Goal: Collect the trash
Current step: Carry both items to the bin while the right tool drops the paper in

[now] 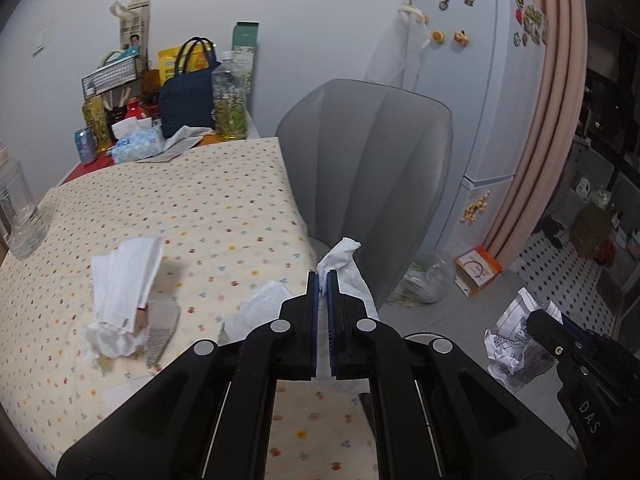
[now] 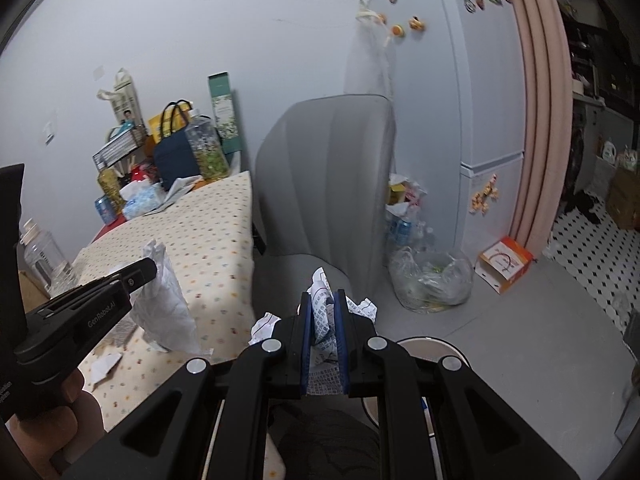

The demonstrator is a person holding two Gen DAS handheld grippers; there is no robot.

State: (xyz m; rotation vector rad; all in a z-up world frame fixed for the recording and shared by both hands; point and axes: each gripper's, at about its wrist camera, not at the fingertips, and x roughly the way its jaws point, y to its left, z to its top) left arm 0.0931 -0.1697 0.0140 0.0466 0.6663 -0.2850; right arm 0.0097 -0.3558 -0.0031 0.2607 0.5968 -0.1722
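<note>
Left tool [image 1: 323,280]: matte black plastic body, two flat parallel fingers faced with dark blue ribbed pads [image 1: 332,320]. Four round silver pivot pins sit on the black linkage arms, two per side. Long recessed slots run down each outer arm.

Right tool [image 2: 324,300]: same build, black frame, blue pads [image 2: 305,344], four silver pins. From the left wrist view its side shows a small brass-coloured screw and white lettering "DAS". Left tool's side, seen from the right wrist, reads "GenRobot.AI" in white.

Bare skin of the left hand [image 2: 60,420] visible at the handle, no sleeve in view.
</note>
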